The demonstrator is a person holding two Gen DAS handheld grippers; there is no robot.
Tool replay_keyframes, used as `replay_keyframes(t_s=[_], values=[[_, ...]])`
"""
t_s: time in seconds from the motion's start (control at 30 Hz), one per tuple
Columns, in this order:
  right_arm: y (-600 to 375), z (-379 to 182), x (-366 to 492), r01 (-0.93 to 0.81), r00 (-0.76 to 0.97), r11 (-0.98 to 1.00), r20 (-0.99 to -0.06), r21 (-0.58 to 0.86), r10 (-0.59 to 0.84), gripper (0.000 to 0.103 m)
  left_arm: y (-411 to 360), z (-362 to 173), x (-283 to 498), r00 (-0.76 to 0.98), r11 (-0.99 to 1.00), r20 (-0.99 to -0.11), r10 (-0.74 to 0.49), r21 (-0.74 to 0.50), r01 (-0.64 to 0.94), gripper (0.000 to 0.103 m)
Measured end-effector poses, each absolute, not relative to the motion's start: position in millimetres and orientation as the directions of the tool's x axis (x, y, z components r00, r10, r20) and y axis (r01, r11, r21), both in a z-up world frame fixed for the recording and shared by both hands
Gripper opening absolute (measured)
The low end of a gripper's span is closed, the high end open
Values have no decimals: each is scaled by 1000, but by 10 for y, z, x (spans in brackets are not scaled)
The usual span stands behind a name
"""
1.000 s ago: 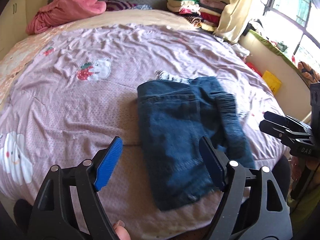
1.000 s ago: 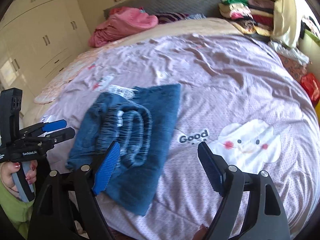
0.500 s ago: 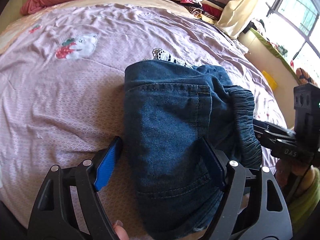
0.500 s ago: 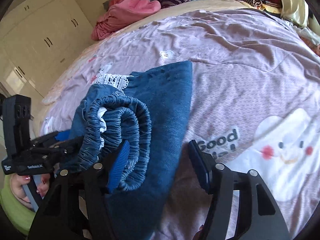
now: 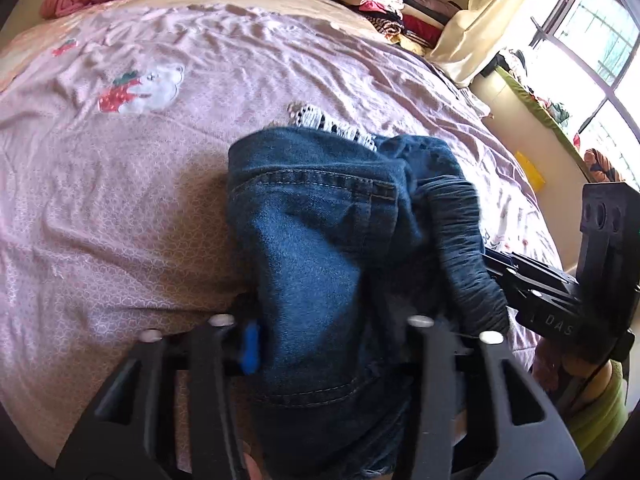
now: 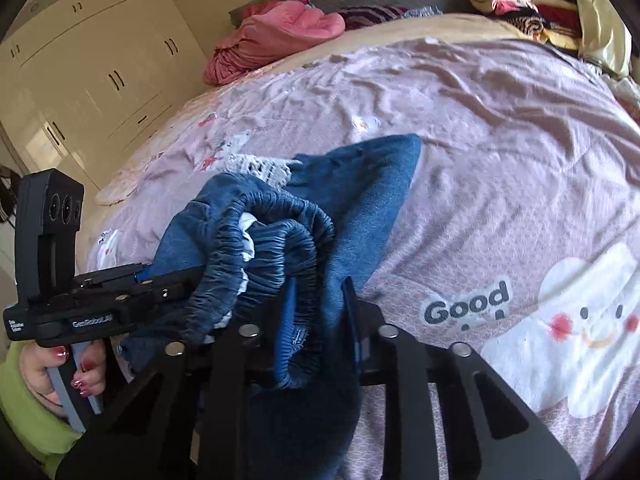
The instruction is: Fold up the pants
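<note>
Pants point(image 5: 320, 264), folded denim at the near edge of the bed point(image 5: 120, 208), are pinched by the closing left gripper point(image 5: 332, 344) and closing right gripper point(image 6: 318, 312), presumably for lifting evenly.

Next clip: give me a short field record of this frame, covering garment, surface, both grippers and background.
garment: denim pants, partly folded, elastic waistband bunched
surface: pink bedsheet
left gripper: jaws closing, denim between them
right gripper: jaws closing, waistband and denim between them
background: pink blanket, stacked clothes, wardrobe
</note>
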State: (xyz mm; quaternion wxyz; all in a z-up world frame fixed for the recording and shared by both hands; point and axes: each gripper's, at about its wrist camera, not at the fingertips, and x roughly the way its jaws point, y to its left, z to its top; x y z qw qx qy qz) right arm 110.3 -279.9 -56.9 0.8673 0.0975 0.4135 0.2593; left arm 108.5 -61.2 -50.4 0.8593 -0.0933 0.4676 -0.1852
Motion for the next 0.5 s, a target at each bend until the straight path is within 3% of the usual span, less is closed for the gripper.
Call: replay_keyframes(t_s=[0.13, 0.5], values=[[-2754, -447, 1026, -385, 551, 846, -643, 370, 532, 14, -592, -418, 1043, 511, 907, -749, -420, -348, 236, 16], [-2430, 26, 1286, -445, 603, 841, -592, 306, 535, 13, -475, 70, 1151, 605, 918, -690, -397, -303, 256, 15]])
